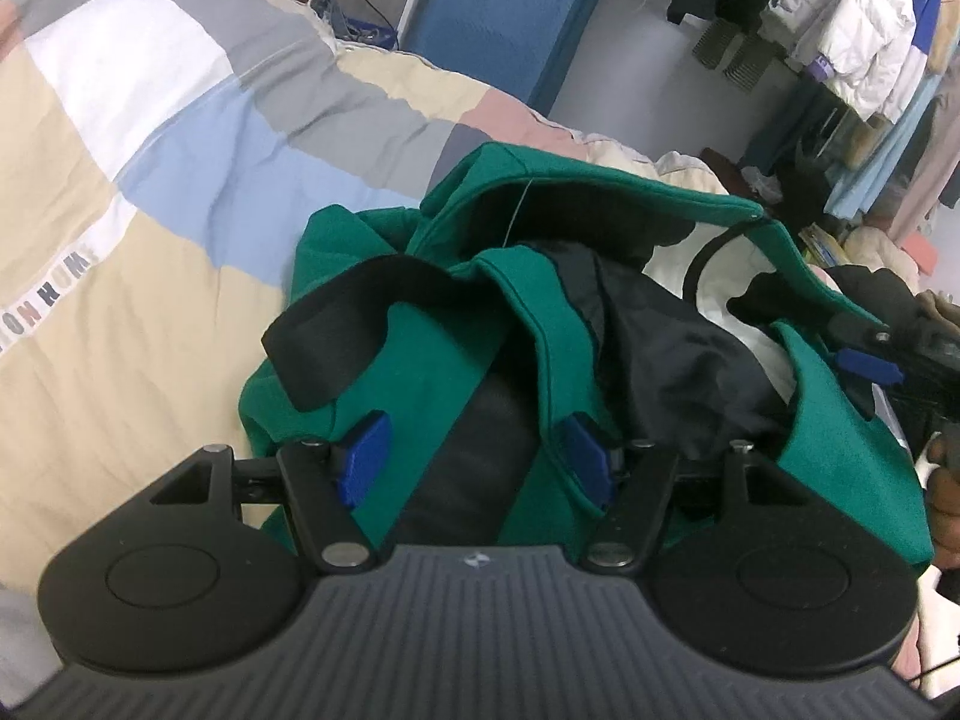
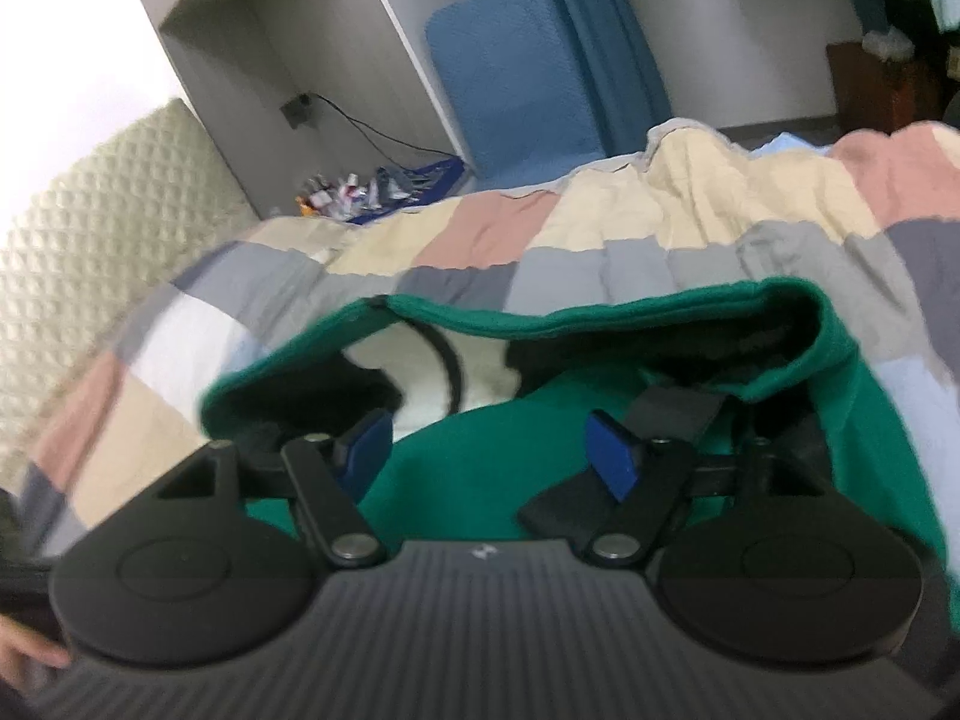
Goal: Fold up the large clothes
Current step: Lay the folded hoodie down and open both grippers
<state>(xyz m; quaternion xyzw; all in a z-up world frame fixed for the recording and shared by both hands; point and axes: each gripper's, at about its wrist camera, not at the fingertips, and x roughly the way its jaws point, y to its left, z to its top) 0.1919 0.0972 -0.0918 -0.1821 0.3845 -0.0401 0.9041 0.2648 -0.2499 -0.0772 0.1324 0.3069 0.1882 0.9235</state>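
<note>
A green jacket [image 1: 456,360] with black trim and dark lining lies bunched on a patchwork quilt [image 1: 150,192]. My left gripper [image 1: 477,462] is open, its blue pads [image 1: 366,456] spread wide, with green cloth and dark lining lying between them. My right gripper [image 2: 492,456] is also open over the jacket [image 2: 480,468], near its open collar and white inner lining [image 2: 432,378]. The right gripper also shows at the right edge of the left wrist view [image 1: 870,363], at the jacket's far side.
The quilt [image 2: 540,240] covers the bed around the jacket. A blue cushion [image 1: 498,18] and a curtain stand behind the bed. Hanging clothes [image 1: 864,42] fill the far right. A padded headboard [image 2: 90,240] is at the left; small clutter [image 2: 372,192] lies beyond the bed.
</note>
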